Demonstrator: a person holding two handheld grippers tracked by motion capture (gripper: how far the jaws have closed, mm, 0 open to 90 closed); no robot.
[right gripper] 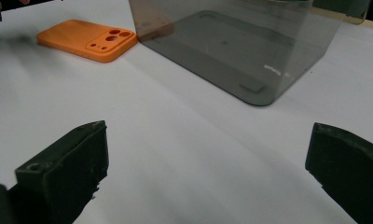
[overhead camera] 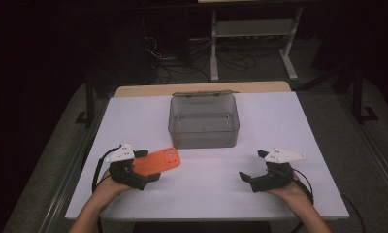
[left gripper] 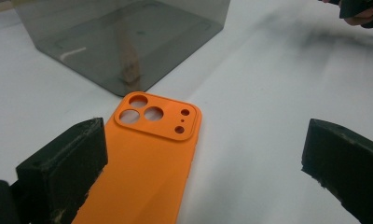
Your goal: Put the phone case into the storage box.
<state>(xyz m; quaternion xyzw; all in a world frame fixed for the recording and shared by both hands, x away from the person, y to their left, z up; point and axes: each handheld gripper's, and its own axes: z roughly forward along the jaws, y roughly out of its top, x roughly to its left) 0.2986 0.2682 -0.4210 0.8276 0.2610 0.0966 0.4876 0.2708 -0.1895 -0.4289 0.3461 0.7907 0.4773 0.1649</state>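
left tongs point(overhead camera: 148, 165) spread wide, straddling near end of orange case point(overhead camera: 156, 162), nothing gripped. case flat on white surface point(overhead camera: 279, 121), camera holes up, just before grey box point(overhead camera: 203, 120). right tongs point(overhead camera: 250, 171) wide apart, empty, idle well right. step: approach before grasp. next: centre jaws on case edges, close, lift toward box.

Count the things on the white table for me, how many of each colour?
Orange: 1, the phone case
Smoky grey, see-through: 1, the box
Black: 2, the left gripper and the right gripper, both held by hands
Total: 4
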